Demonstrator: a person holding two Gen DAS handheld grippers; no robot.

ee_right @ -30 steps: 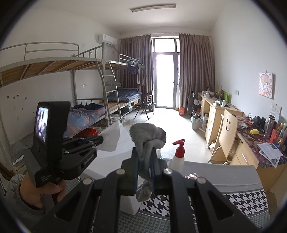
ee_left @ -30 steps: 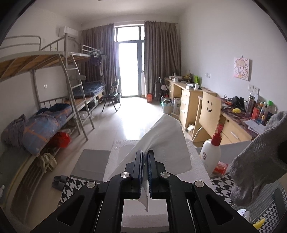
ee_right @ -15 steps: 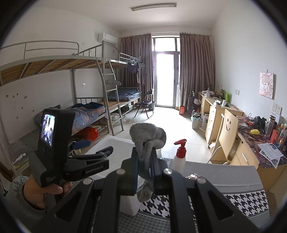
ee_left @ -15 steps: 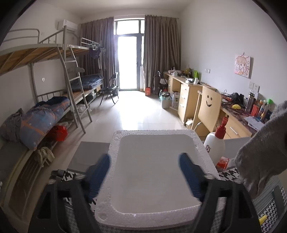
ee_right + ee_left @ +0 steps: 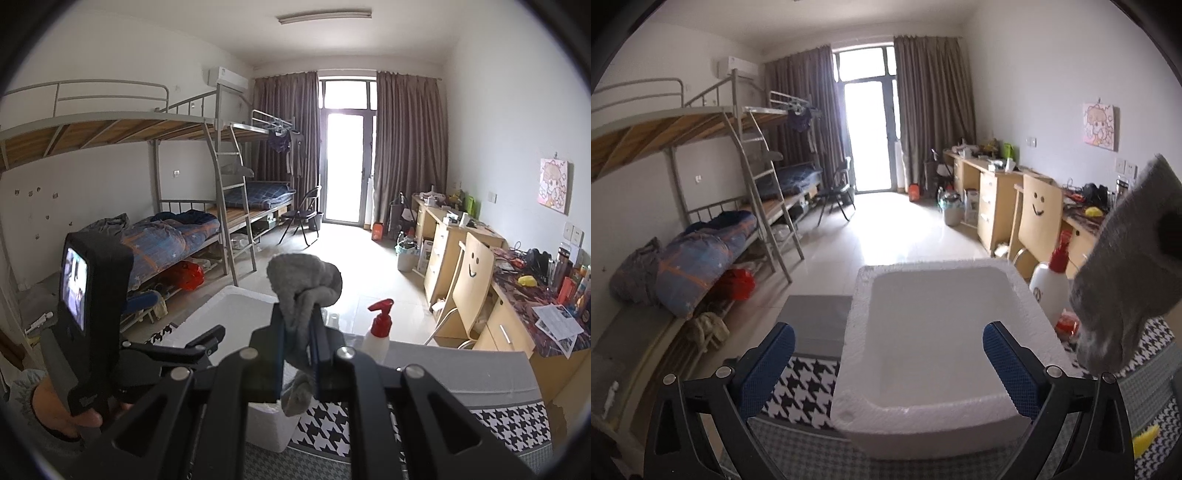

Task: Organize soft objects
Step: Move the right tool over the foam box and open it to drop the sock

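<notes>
A white foam box (image 5: 942, 332) stands on the houndstooth cloth in front of me; it also shows in the right wrist view (image 5: 236, 306). My left gripper (image 5: 890, 354) is open and empty above the box's near side, and it shows at the left of the right wrist view (image 5: 173, 347). My right gripper (image 5: 299, 332) is shut on a grey sock (image 5: 303, 284), held up to the right of the box. The sock also hangs at the right edge of the left wrist view (image 5: 1123, 266). The white cloth is not visible in the box.
A white pump bottle with a red top (image 5: 1051, 284) stands right of the box, a red packet (image 5: 1067, 325) beside it. A yellow item (image 5: 1145, 441) lies at the near right. Bunk beds (image 5: 701, 221) line the left, desks and a smiley chair (image 5: 1038, 218) the right.
My left gripper let go of the white cloth and opened wide over the foam box; the cloth is out of sight. The right gripper keeps holding the grey sock.
</notes>
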